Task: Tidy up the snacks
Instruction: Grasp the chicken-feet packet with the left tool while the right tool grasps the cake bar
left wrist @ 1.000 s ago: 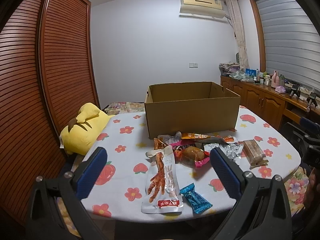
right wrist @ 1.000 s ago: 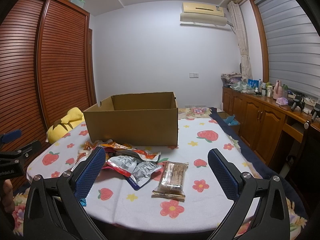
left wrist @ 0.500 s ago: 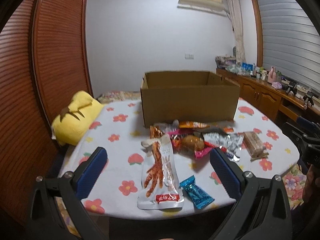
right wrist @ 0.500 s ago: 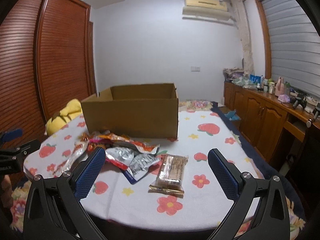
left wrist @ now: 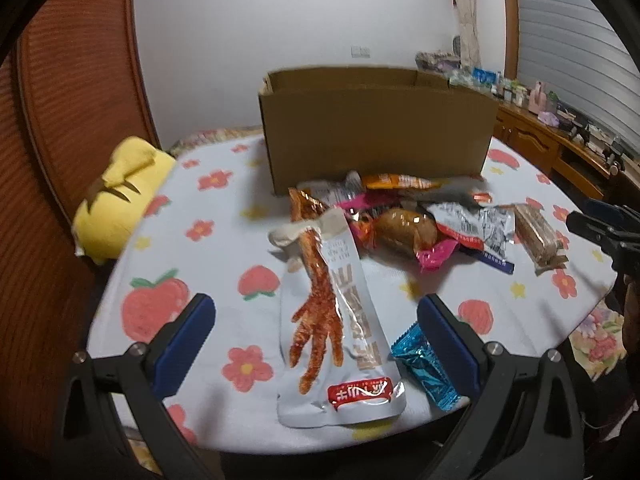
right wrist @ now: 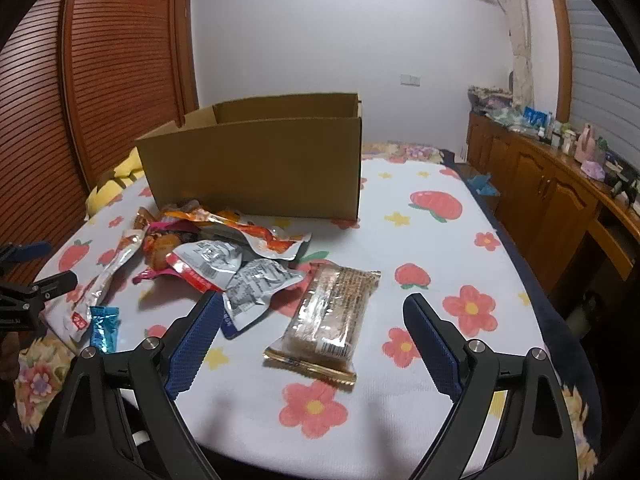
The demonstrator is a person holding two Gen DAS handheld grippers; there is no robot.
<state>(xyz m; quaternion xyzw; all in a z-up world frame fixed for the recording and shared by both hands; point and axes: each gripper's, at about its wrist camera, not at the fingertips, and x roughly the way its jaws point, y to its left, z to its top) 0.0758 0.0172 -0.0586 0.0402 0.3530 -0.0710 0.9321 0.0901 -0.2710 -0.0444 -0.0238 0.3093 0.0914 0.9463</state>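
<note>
Landmark: an open cardboard box (left wrist: 376, 136) stands on the desk (right wrist: 436, 248), which wears a white cloth printed with strawberries and flowers; every place below is told from this box.
Yellow plush toy (left wrist: 120, 196): well to the left of the box, at the desk's left edge, beside a slatted wooden door (left wrist: 60, 120).
Left hand-held gripper (left wrist: 316, 344): near side of the box, low over the desk's near edge, jaws spread wide with nothing gripped; the chicken-foot packet lies on the cloth between its blue pads, untouched.
Chicken-foot packet (left wrist: 340, 332): a long white pouch in front of the box, pointing lengthwise away from it toward the near edge.
Blue candy wrapper (left wrist: 424, 364): just right of the pouch's near end, farther from the box than the pile.
Snack pile (right wrist: 224, 252): loose packets, orange, pink and silver, heaped just in front of the box's front wall, overlapping one another.
Wafer bar (right wrist: 332, 316): in clear wrap, in front of the box's right half, just right of the pile and apart from the wall.
Right hand-held gripper (right wrist: 312, 336): near side of the box, jaws wide though they have just been closing a little; the wafer bar sits between the pads, not pressed by either.
Wooden cabinet (right wrist: 552, 192): far right of the box, off the desk, its top cluttered with small items.
</note>
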